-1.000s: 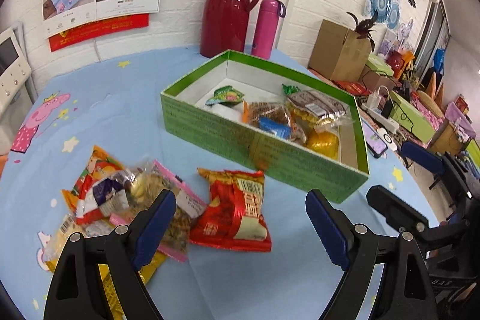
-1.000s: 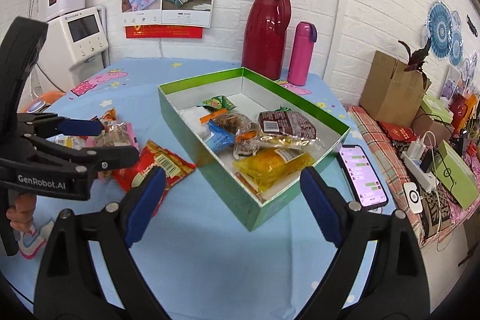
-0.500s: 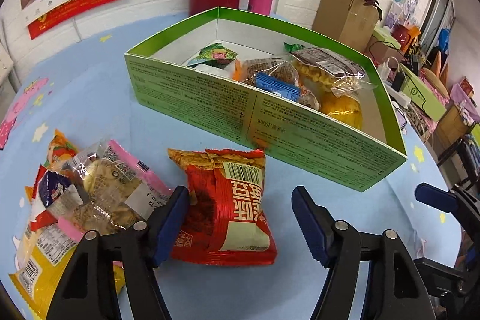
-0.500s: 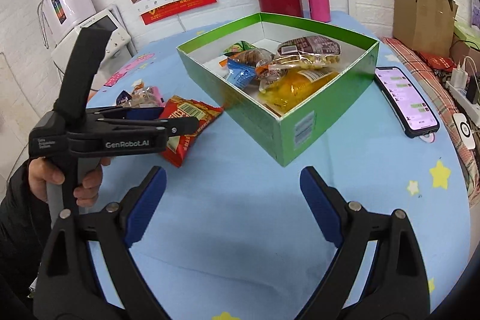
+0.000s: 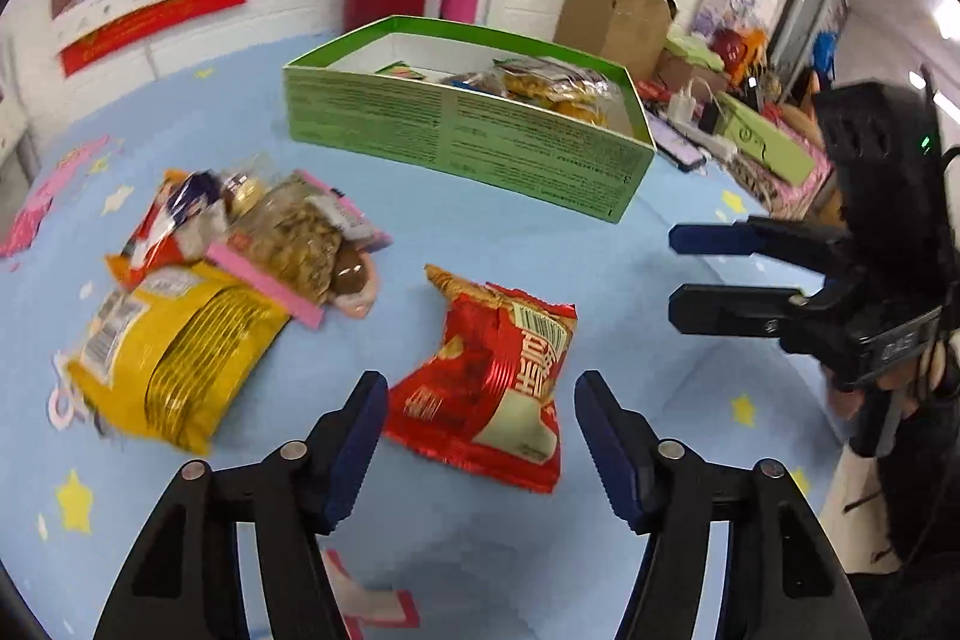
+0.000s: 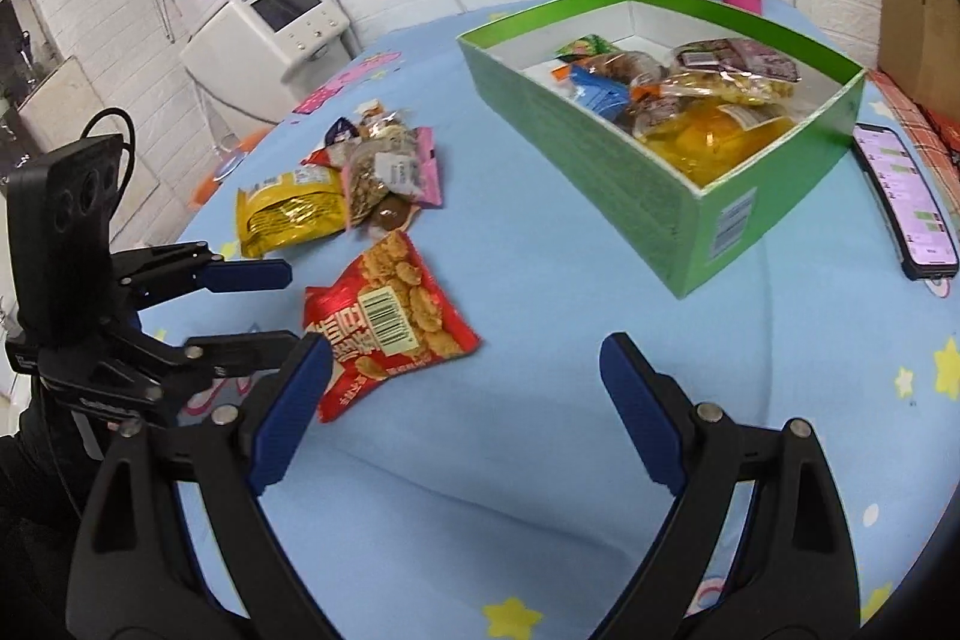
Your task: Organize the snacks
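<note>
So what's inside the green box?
The green box holds several snack packets: an orange-yellow bag, a blue packet and clear bags. Whatever lies underneath them is covered.

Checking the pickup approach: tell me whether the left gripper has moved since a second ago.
Yes. The left gripper has dropped and closed in on the red snack packet, which now lies between its open jaws; the green box sits farther up the left wrist view.

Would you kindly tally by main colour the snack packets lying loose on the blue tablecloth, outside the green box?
Red crinkly foil packet: 1
Yellow foil packet: 1
Pink-edged clear packet of nuts: 1
Orange-red packet at the back of the pile: 1, partly covered
Total: 4 told apart; smaller wrapped pieces in the pile cannot be counted.
</note>
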A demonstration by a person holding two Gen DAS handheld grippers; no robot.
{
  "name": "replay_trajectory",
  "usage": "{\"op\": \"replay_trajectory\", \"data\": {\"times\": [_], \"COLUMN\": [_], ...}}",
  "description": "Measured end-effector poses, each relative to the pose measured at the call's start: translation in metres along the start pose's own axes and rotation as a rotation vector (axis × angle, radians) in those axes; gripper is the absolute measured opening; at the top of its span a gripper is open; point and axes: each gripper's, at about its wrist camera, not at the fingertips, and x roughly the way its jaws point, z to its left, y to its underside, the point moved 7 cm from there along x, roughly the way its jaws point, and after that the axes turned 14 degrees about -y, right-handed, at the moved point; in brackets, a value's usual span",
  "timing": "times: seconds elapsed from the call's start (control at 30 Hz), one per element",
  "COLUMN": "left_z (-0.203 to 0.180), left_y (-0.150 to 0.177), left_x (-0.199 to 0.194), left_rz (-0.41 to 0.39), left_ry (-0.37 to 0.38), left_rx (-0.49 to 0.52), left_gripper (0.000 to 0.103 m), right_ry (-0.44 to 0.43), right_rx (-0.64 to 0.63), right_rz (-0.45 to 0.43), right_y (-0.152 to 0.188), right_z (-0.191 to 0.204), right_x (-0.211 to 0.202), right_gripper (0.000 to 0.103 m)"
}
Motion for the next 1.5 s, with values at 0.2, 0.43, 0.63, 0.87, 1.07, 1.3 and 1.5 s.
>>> {"op": "replay_trajectory", "data": {"times": [0.2,0.43,0.63,0.87,1.07,1.3,1.5], "left_z": [0.020,0.024,0.022,0.025,0.024,0.007,-0.009], "left_y": [0.029,0.028,0.019,0.018,0.011,0.004,-0.042], "left_x": [0.001,0.026,0.037,0.038,0.042,0.036,0.010], "left_rz": [0.105,0.101,0.086,0.087,0.062,0.050,-0.047], "left_ry": [0.123,0.202,0.206,0.217,0.169,0.181,0.200], "left_rx": [-0.212,-0.366,-0.355,-0.352,-0.341,-0.321,-0.249], "left_gripper": [0.067,0.065,0.049,0.048,0.048,0.035,0.035], "right_ry": [-0.094,-0.191,-0.231,-0.234,-0.193,-0.135,-0.097], "right_rx": [-0.055,-0.076,-0.062,-0.092,-0.033,-0.029,-0.060], "right_rz": [0.109,0.215,0.254,0.272,0.223,0.168,0.045], "right_y": [-0.007,-0.015,-0.015,-0.002,-0.004,0.005,-0.025], "right_z": [0.004,0.004,-0.001,0.015,0.008,0.015,0.021], "right_x": [0.030,0.057,0.073,0.074,0.072,0.052,0.010], "right_gripper": [0.091,0.090,0.088,0.078,0.049,0.034,0.034]}}
